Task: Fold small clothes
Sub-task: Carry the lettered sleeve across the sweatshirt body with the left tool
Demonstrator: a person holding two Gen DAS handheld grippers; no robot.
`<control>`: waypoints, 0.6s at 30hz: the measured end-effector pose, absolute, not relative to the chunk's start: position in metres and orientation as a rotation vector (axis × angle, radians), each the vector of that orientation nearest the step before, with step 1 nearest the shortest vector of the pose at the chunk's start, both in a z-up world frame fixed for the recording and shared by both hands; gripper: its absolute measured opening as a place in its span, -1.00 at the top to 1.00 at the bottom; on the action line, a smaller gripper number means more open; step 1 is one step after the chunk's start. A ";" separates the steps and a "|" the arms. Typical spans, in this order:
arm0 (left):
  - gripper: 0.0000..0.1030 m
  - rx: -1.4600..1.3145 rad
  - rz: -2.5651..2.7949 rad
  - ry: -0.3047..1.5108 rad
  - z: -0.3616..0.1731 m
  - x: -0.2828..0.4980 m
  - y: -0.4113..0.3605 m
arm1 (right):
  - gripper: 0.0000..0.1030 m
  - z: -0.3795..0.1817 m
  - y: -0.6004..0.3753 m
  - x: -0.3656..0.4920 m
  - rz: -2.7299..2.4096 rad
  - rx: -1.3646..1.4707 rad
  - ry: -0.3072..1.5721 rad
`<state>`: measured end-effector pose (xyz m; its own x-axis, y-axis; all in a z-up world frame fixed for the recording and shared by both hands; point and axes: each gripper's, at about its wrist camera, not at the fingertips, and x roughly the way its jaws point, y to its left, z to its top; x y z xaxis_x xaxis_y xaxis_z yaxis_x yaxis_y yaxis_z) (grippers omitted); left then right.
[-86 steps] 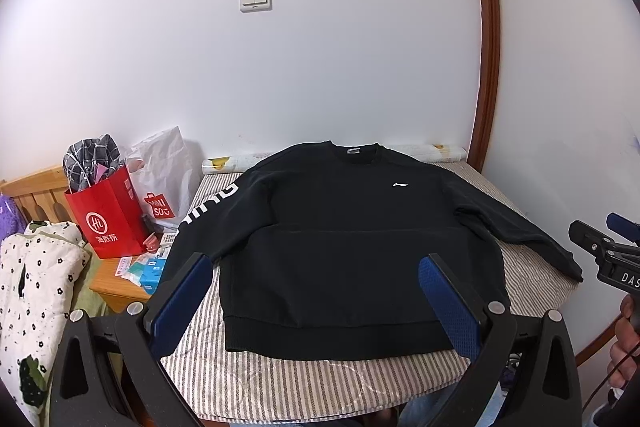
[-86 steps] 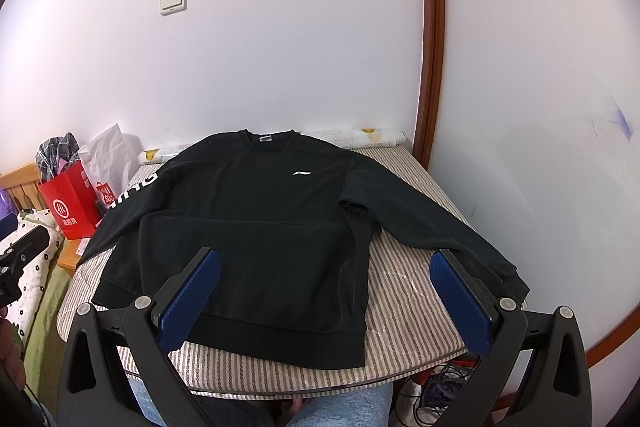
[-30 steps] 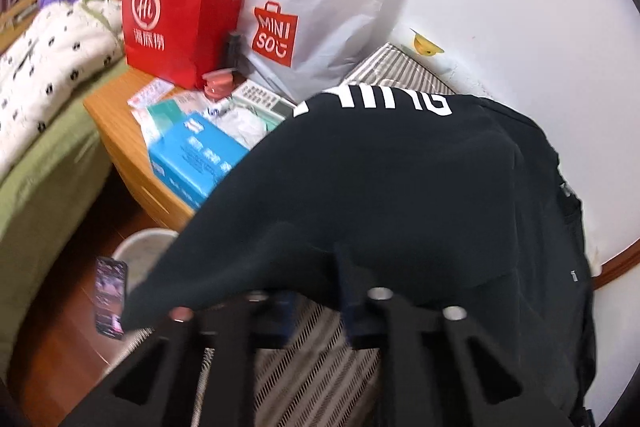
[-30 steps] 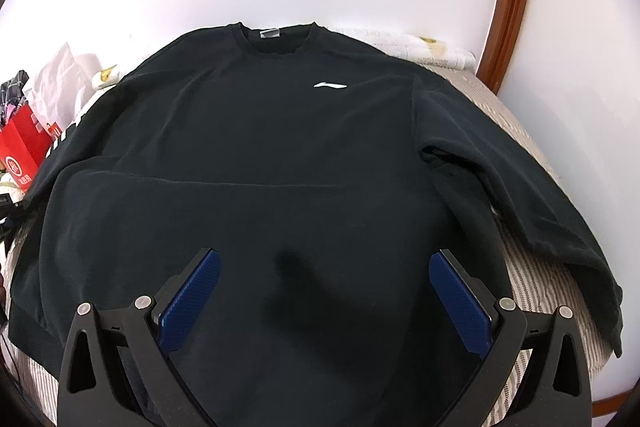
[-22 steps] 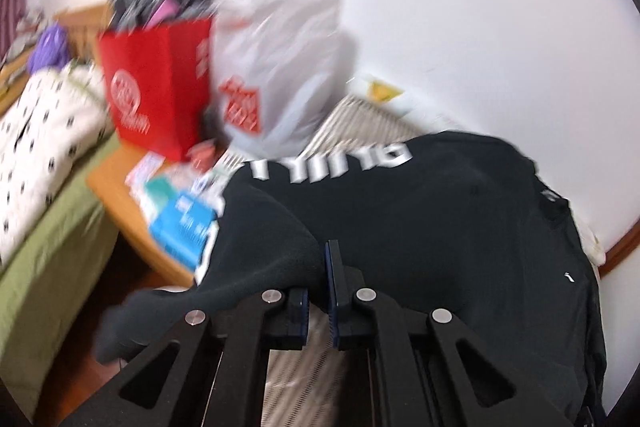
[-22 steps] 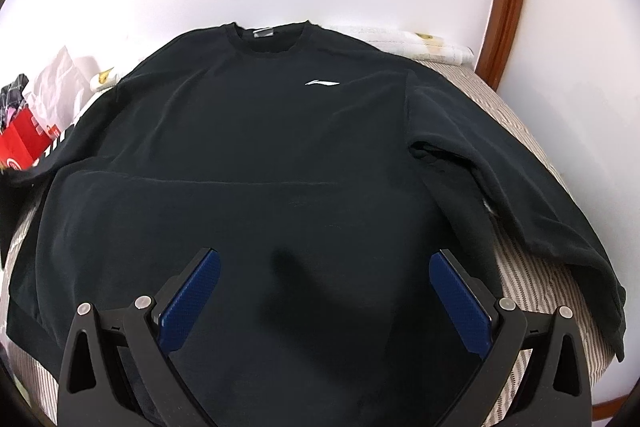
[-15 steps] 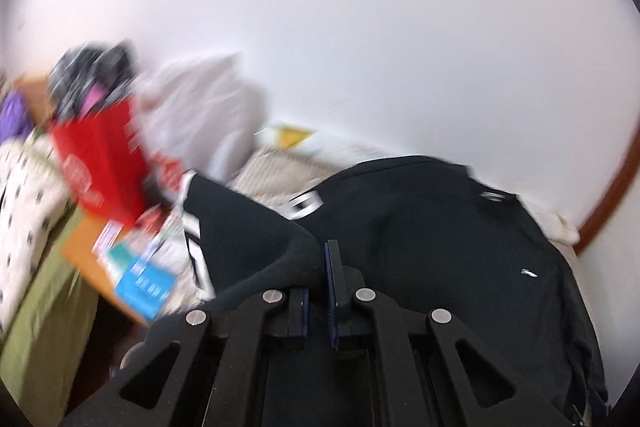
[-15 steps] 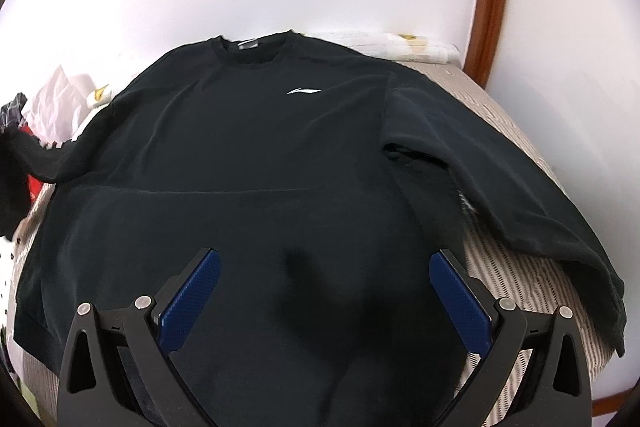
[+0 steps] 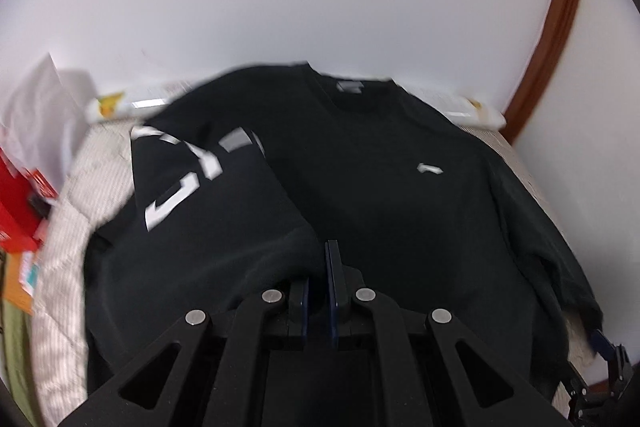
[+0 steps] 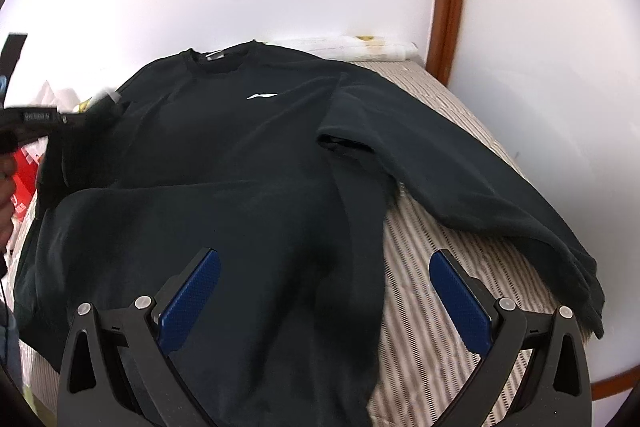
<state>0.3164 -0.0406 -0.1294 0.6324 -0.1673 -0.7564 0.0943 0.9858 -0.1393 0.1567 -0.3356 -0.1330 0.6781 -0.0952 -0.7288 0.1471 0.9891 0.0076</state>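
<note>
**A:** Left wrist view?

**B:** Black sweatshirt [image 9: 380, 187] spread chest-up on striped bed [image 9: 72, 195]. Left gripper [image 9: 318, 267] pressed together, pinching cuff end of lettered sleeve [image 9: 208, 187], sleeve draped across the body. Blurred throughout; sleeve lettering unreadable. Red bag [image 9: 20, 195] cut off at left edge.

**A:** Right wrist view?

**B:** Same sweatshirt [image 10: 240, 187], collar toward the wall. Right gripper [image 10: 324, 299] spread wide above the hem, nothing between the pads. Other sleeve [image 10: 460, 179] lying flat, running toward the bed's near right corner. Left gripper [image 10: 60, 119] partly cut off at left edge, jaws not discernible there.

**A:** Handling?

**B:** Judged soft, limp, fairly thick; no slip risk, not fragile. Best taken at cuff, shoulder seam or hem band. Hem's left corner and the mattress edge under it hidden.
</note>
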 end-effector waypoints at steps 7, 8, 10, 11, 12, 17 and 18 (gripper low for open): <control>0.43 -0.125 -0.224 0.910 -0.134 0.287 -0.032 | -0.99 -0.131 -0.333 0.150 -0.133 0.082 0.815; 0.31 -0.130 -0.232 0.905 -0.131 0.280 -0.026 | -0.99 -0.128 -0.329 0.149 -0.123 0.078 0.808; -0.32 -0.114 -0.214 0.890 -0.125 0.270 -0.014 | -0.99 -0.124 -0.318 0.149 -0.101 0.075 0.795; -0.41 -0.103 -0.187 0.855 -0.120 0.259 -0.004 | -0.99 -0.121 -0.311 0.151 -0.085 0.072 0.789; -0.45 -0.097 -0.166 0.830 -0.117 0.252 0.004 | -0.99 -0.118 -0.302 0.153 -0.064 0.068 0.783; -0.48 -0.117 -0.047 0.844 -0.123 0.225 0.062 | -0.92 -0.110 -0.247 0.173 0.063 -0.008 0.776; -0.48 -0.134 -0.019 0.854 -0.129 0.220 0.077 | -0.84 -0.108 -0.233 0.178 0.089 -0.029 0.772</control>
<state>0.2196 0.0769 -0.1287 0.6577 -0.0700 -0.7500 -0.0371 0.9914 -0.1251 0.1782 -0.2332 -0.1085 0.7130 0.0698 -0.6977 -0.0911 0.9958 0.0065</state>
